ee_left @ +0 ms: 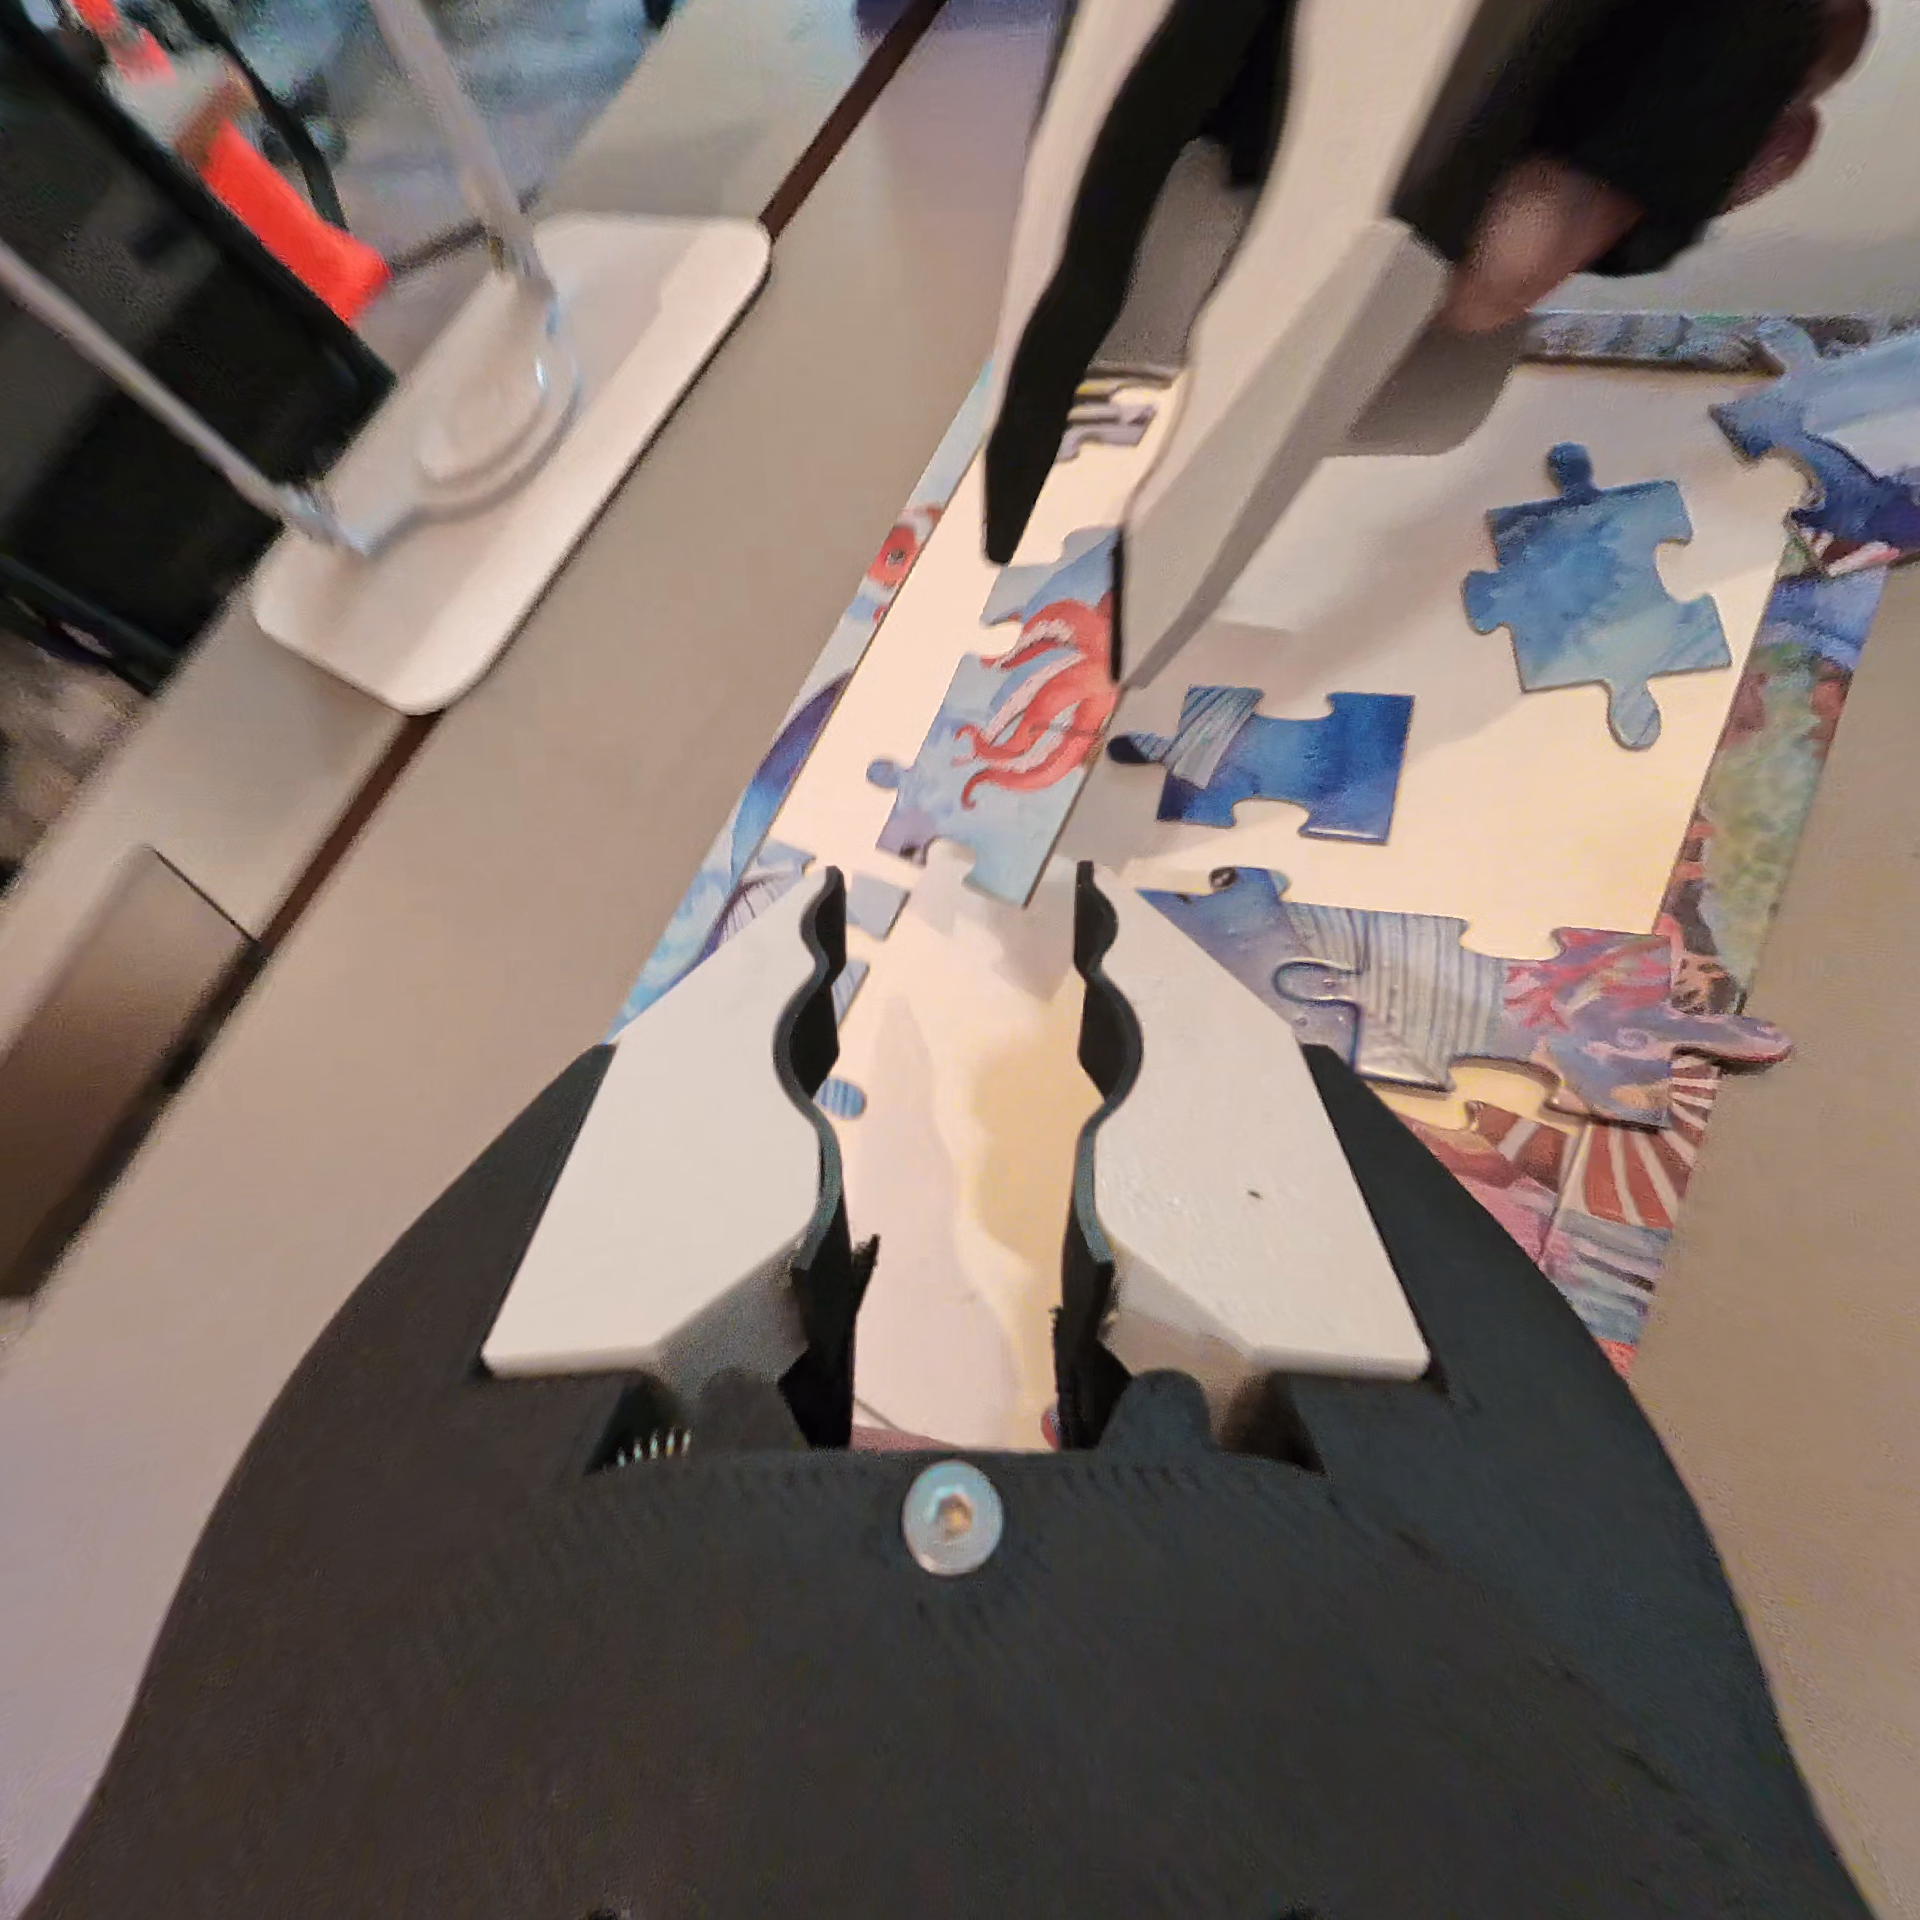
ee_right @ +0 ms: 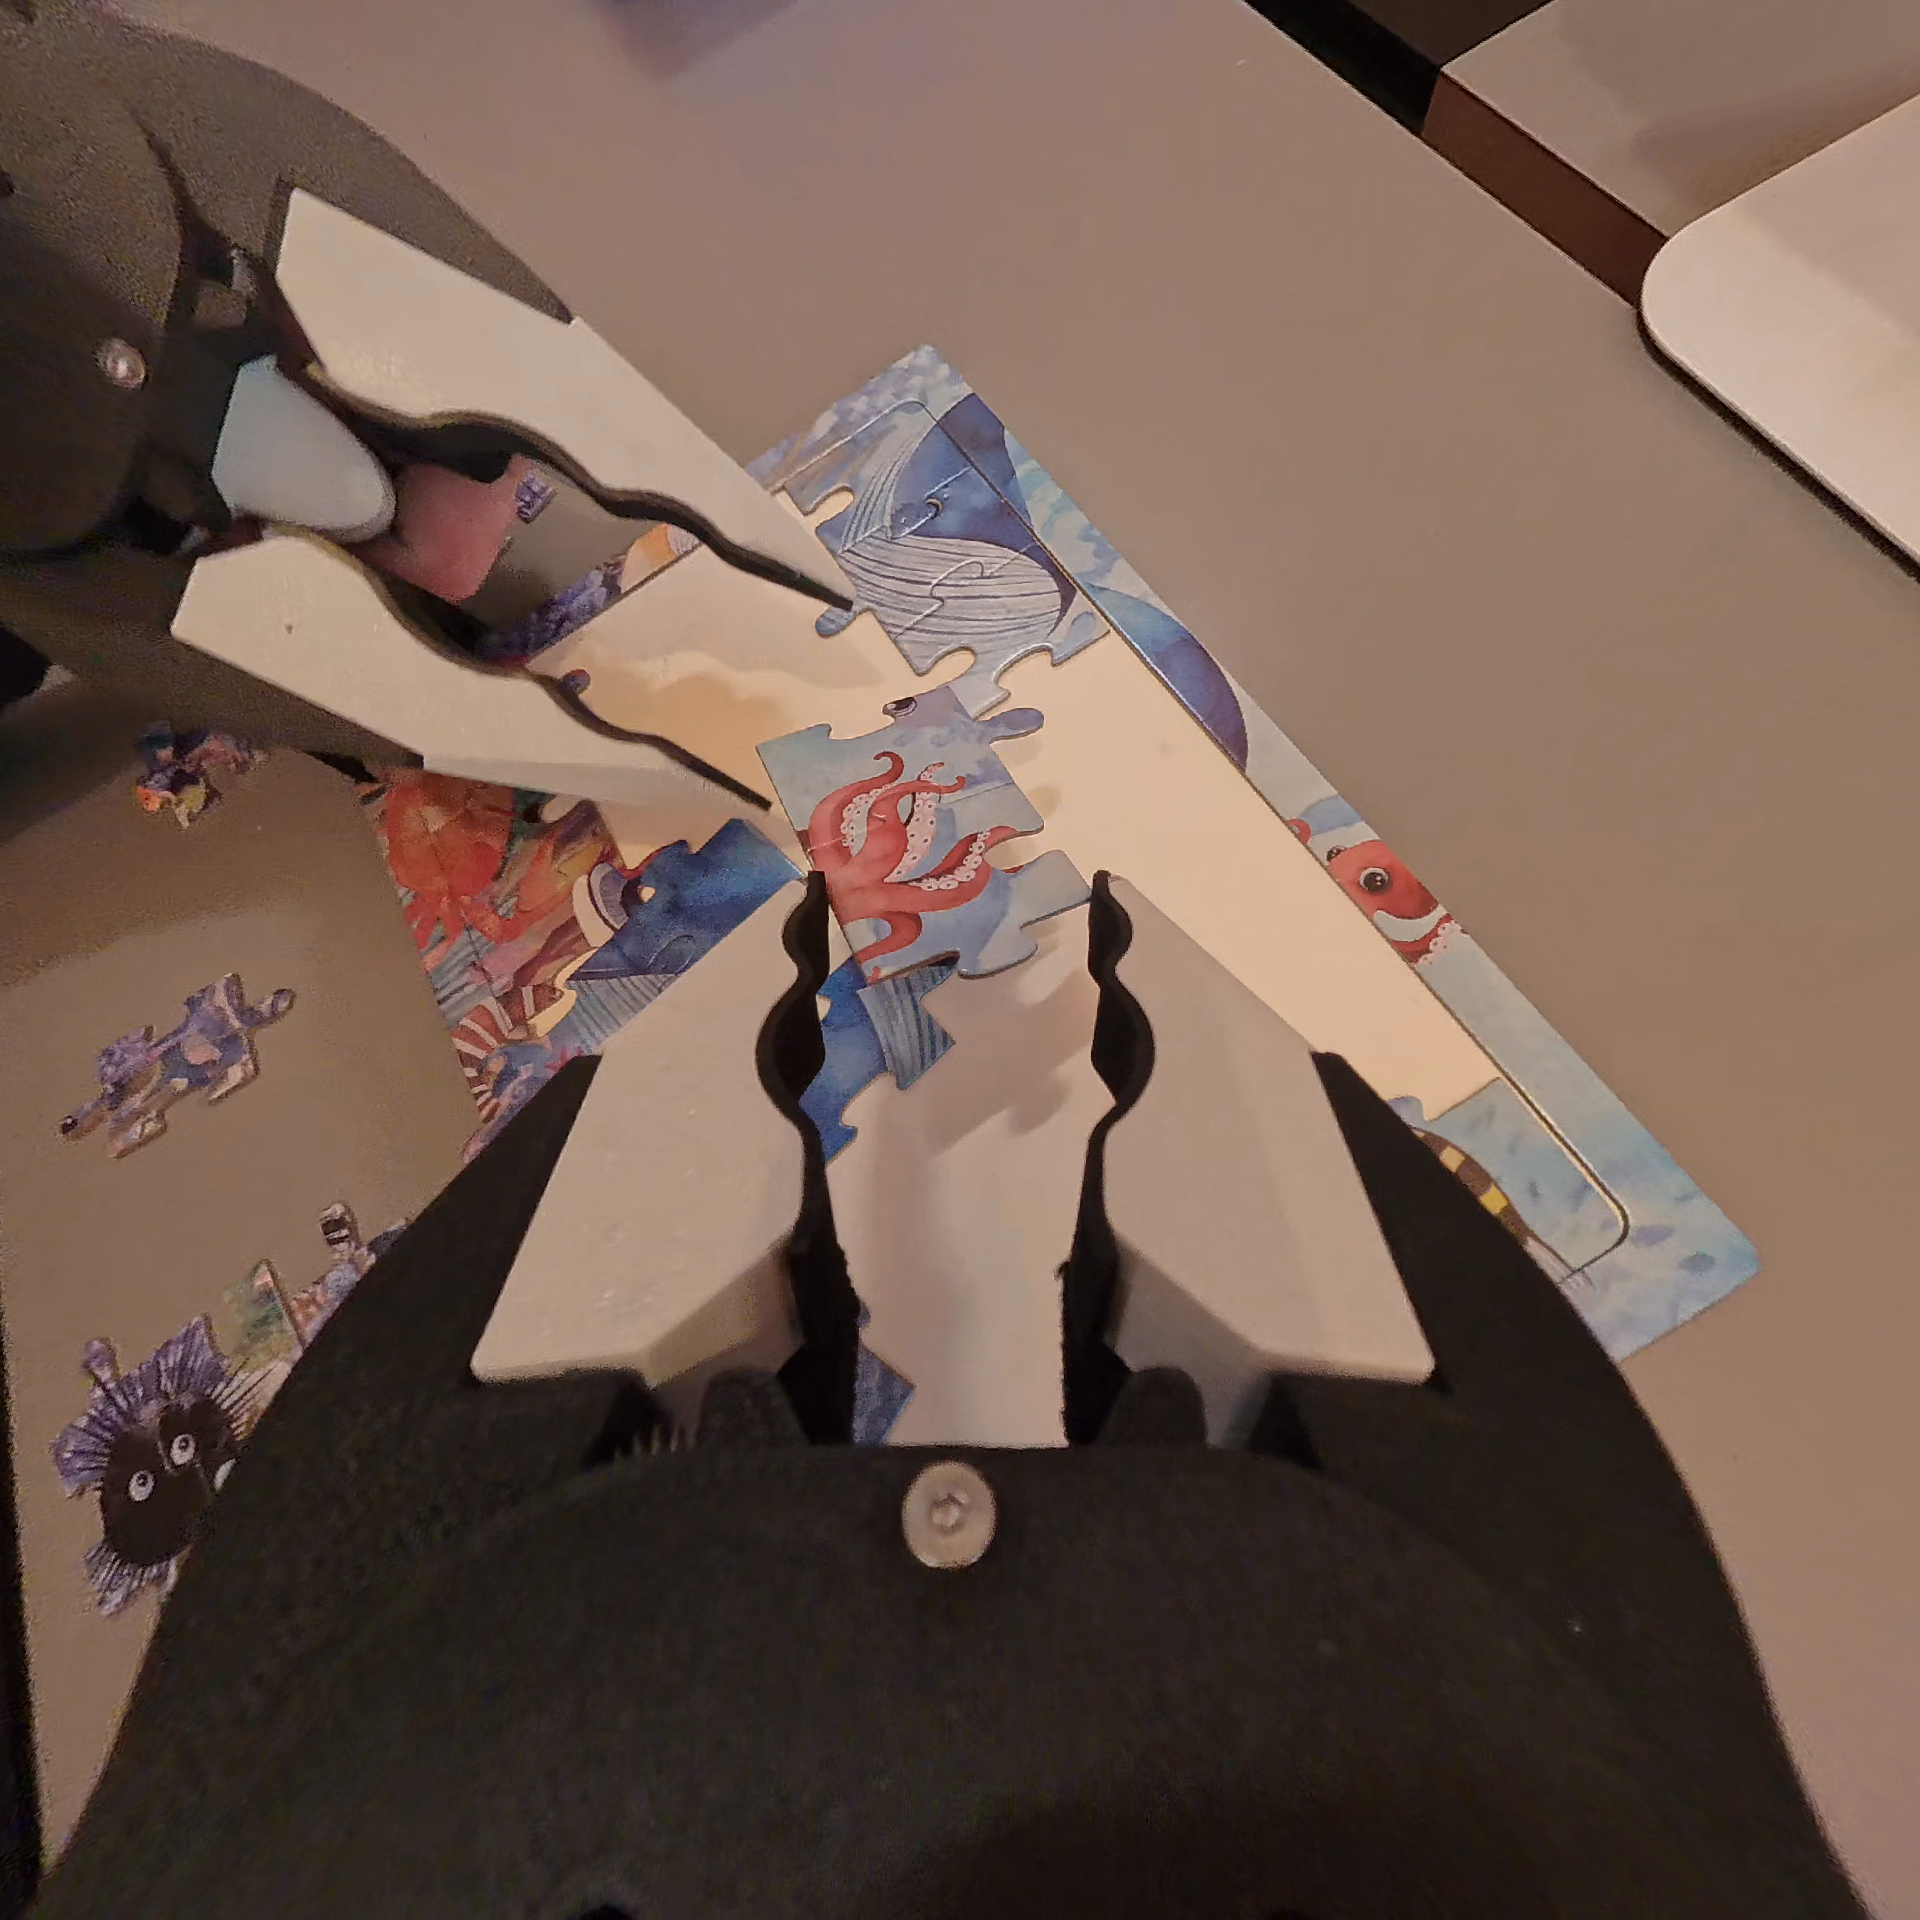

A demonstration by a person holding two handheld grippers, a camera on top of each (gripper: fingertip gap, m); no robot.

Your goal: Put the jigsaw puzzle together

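Observation:
The puzzle tray (ee_right: 1558,1174) lies on the table, its cream floor partly filled. A light-blue octopus piece (ee_right: 914,862) lies loose on that floor. My right gripper (ee_right: 956,883) is open, its tips on either side of the piece's near edge. In the left wrist view it comes down from above (ee_left: 1060,592) onto the piece's far end (ee_left: 1029,717). My left gripper (ee_left: 956,894) is open and empty, its tips just short of the piece. In the right wrist view (ee_right: 810,707) its lower tip is by the piece's left corner. Joined whale pieces (ee_right: 956,551) fill a tray corner.
Two loose blue pieces (ee_left: 1288,764) (ee_left: 1590,592) lie on the tray floor, and a joined patch (ee_left: 1507,997) sits at its near right. More pieces (ee_right: 177,1060) (ee_right: 156,1455) lie on the table. A white monitor stand base (ee_left: 540,436) stands to the left. My right gripper's tips are some 25 centimeters from the white monitor stand base (ee_left: 540,436).

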